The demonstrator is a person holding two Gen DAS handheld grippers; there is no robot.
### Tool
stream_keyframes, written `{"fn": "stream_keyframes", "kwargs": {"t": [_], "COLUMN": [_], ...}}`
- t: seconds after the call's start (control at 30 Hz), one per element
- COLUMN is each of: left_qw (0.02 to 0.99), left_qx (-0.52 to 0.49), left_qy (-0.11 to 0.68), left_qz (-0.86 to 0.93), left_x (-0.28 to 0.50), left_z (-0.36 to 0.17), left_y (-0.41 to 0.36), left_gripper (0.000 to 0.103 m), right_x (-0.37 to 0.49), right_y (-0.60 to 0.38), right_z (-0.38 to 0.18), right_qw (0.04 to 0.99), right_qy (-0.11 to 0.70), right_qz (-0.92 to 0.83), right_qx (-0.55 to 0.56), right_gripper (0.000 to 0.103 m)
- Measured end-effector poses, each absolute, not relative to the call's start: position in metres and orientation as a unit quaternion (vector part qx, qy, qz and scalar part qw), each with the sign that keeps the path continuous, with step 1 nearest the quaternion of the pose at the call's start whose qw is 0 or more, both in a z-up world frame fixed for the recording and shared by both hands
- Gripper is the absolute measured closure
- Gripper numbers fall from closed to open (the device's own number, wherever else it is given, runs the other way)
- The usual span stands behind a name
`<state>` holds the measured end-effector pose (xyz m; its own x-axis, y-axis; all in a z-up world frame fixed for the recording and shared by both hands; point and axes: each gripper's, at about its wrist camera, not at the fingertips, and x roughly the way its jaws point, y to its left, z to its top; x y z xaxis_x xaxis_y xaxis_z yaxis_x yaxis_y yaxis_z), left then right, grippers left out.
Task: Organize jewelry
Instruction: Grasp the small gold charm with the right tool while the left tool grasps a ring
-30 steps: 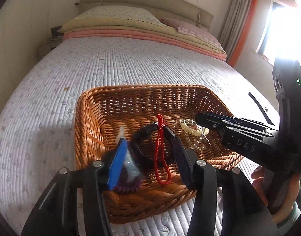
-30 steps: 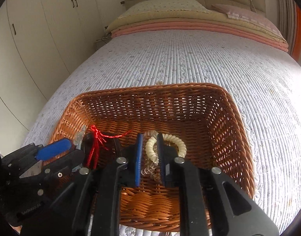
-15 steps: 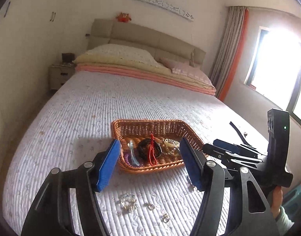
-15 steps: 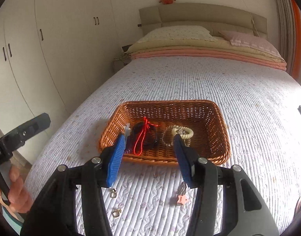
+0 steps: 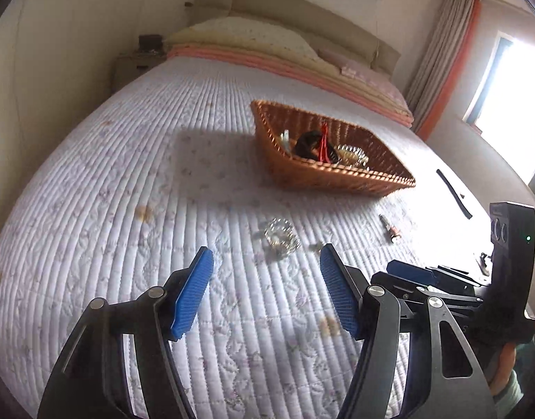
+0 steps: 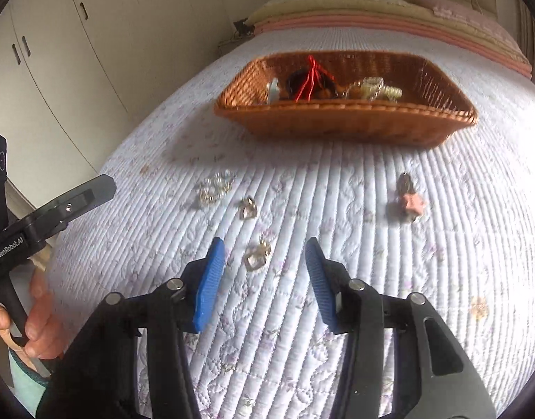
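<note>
Both tongs hang over the foot end of the bed [image 6: 372,181], each spread wide with nothing between its blue pads. The right tongs [image 6: 264,272] are just above a small gold ring [image 6: 256,259] lying on the quilt; a second gold ring [image 6: 248,207] lies a little farther toward the head of the bed, and a clear beaded bracelet [image 6: 214,188] lies beside it toward the left edge. A pink star charm [image 6: 411,202] sits apart, toward the right edge. The left tongs [image 5: 265,279] point at the same clear bracelet [image 5: 280,236]. The wicker basket [image 6: 344,122] stands mid-bed beyond the loose pieces, holding a red cord [image 6: 309,80], a dark bangle [image 6: 295,82] and pale bead bracelets [image 6: 375,89]. A black strap [image 5: 454,193] lies near the right edge.
</note>
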<state>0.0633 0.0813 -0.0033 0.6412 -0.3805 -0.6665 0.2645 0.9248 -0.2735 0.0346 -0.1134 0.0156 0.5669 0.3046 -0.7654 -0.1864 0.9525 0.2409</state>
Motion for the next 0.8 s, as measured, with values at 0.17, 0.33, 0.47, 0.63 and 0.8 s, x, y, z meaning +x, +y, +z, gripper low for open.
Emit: {"fn": "stream_keyframes", "kwargs": {"t": [0.17,0.33,0.47,0.63,0.8], "left_qw": [0.890,0.881,0.875,0.869,0.871], "left_qx": [-0.045,-0.009,0.020,0.063,0.082], "left_qy": [0.417,0.436,0.442,0.450,0.446], "left_qz": [-0.176,-0.186,-0.195,-0.198,-0.190], "left_x": [0.076,0.089,0.098,0.111,0.118], "left_z": [-0.026,-0.034,-0.035,-0.042,-0.045], "left_y": [0.076,0.060,0.042,0.018,0.008], "left_gripper": [0.043,0.046,0.048,0.055,0.063], "right_x": [0.039,0.046,0.052,0.060,0.061], "right_y": [-0.101,-0.084,-0.094,-0.117,-0.119], "right_z": [-0.003,-0.011,-0.008,-0.011,-0.013], "right_qw": [0.874,0.877,0.879,0.877,0.878], "right_qy": [0.461,0.467,0.466,0.468,0.465], "right_qz": [0.138,0.109,0.098,0.094,0.105], "right_qx": [0.064,0.025,0.026,0.044,0.043], "right_gripper": [0.066,0.076,0.088,0.088,0.088]}}
